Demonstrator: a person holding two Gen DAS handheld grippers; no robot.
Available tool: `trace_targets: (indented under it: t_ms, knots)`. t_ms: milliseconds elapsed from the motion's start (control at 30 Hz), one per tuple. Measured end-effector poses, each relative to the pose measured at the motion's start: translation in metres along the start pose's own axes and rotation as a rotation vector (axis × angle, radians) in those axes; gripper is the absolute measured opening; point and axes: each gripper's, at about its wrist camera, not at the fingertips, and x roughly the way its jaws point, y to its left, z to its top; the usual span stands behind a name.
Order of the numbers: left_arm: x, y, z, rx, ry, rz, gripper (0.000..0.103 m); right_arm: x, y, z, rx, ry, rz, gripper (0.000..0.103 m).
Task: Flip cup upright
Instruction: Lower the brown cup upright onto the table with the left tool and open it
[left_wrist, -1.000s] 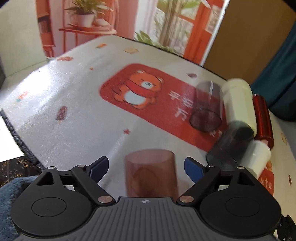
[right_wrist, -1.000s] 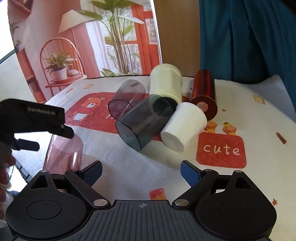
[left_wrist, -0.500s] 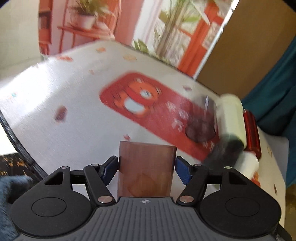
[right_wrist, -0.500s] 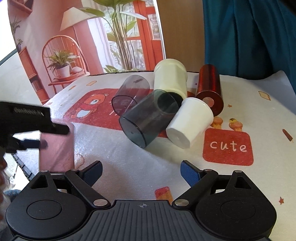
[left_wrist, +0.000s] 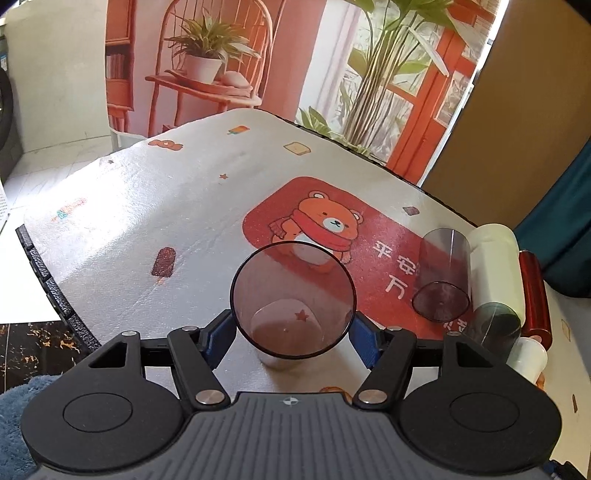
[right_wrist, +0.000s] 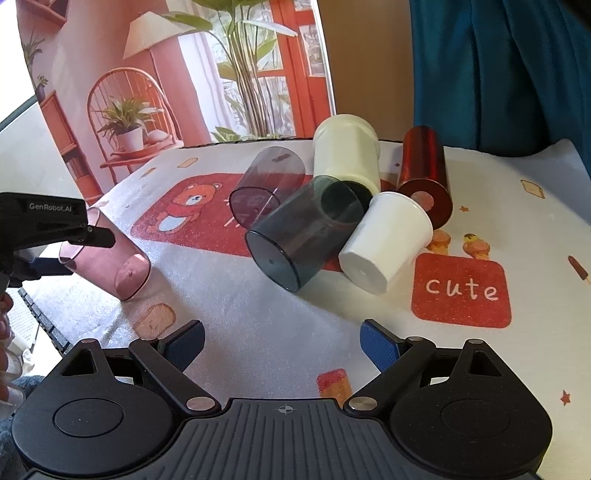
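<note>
A pink see-through cup (left_wrist: 291, 299) sits between the blue pads of my left gripper (left_wrist: 291, 332), which is shut on it. Its open mouth faces the left wrist camera and its base points down at the tablecloth. In the right wrist view the same cup (right_wrist: 110, 258) is tilted, base low near the cloth, mouth up toward the left gripper (right_wrist: 55, 236). My right gripper (right_wrist: 282, 345) is open and empty, above the cloth near the table's front edge.
A heap of cups lies on its side at the back right: a dark grey one (right_wrist: 303, 232), a smoky purple one (right_wrist: 266, 184), a cream one (right_wrist: 347, 151), a white one (right_wrist: 386, 245) and a red one (right_wrist: 424, 173). The table edge (left_wrist: 40, 266) runs along the left.
My left gripper closed on the pink cup, lifted it and turned it from mouth-down to tilted with its mouth facing the left wrist camera. The right gripper moved slightly nearer the heap.
</note>
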Motion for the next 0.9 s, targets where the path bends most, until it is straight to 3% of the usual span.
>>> trace_targets:
  t_ms: [33, 167, 300, 367, 533, 700, 900]
  knots:
    - [0.001, 0.000, 0.000, -0.001, 0.003, -0.011, 0.071, 0.000, 0.001, 0.000, -0.004, 0.000, 0.001, 0.089]
    - [-0.004, 0.001, -0.002, -0.016, -0.005, -0.046, 0.092, -0.003, 0.005, 0.000, -0.014, 0.002, 0.002, 0.089]
    - [-0.015, 0.001, -0.001, 0.011, -0.001, -0.049, 0.096, -0.009, 0.007, 0.002, -0.017, 0.000, 0.000, 0.090]
    - [-0.020, 0.003, -0.002, 0.018, 0.011, -0.043, 0.097, -0.013, 0.007, 0.003, -0.020, -0.004, 0.001, 0.098]
    - [-0.041, 0.008, -0.009, 0.127, 0.047, -0.037, 0.103, -0.032, 0.011, 0.009, -0.044, -0.019, -0.016, 0.103]
    - [-0.074, 0.016, -0.017, 0.237, 0.031, 0.035, 0.103, -0.059, 0.013, 0.016, -0.055, -0.047, -0.030, 0.103]
    - [-0.125, 0.025, -0.028, 0.279, -0.025, 0.039, 0.103, -0.099, 0.016, 0.021, -0.054, -0.081, -0.036, 0.103]
